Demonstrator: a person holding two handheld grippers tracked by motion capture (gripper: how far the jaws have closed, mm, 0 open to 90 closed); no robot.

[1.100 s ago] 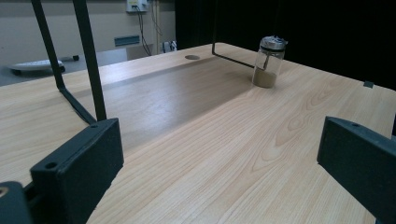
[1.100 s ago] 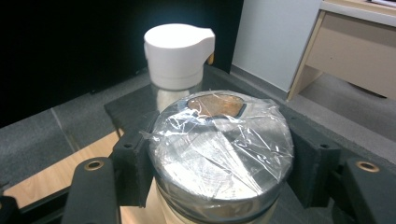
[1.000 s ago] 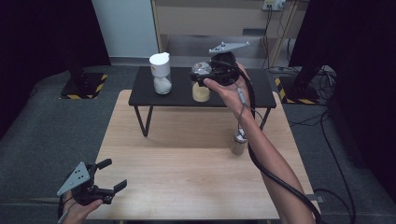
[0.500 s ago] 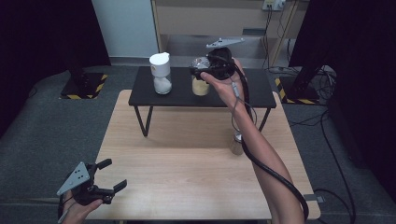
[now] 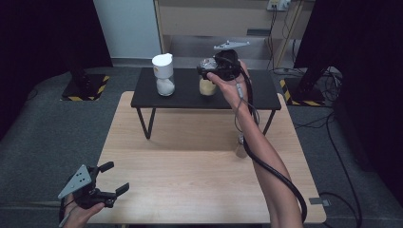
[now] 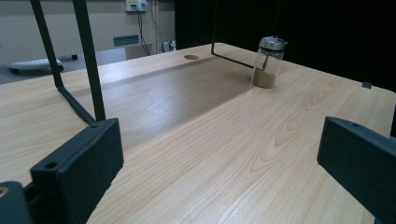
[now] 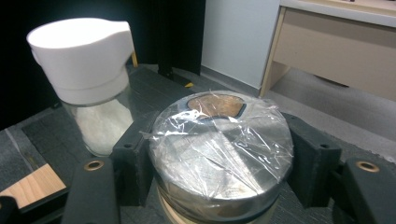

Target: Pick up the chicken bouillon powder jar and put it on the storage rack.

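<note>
Black shelf (image 5: 190, 97) | right gripper (image 7: 219, 154) clamps film-wrapped jar lid (image 7: 219, 144) | left gripper (image 5: 111, 178) apart, facing small shaker (image 6: 267, 62)

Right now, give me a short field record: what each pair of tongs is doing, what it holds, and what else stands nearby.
right tongs: shut on the glass jar with a film-wrapped metal lid
jar position: on the low black shelf
neighbour: white-lidded glass jar of white powder, apart from it
left tongs: open, nothing between them
wooden table: small glass shaker of brown powder
</note>
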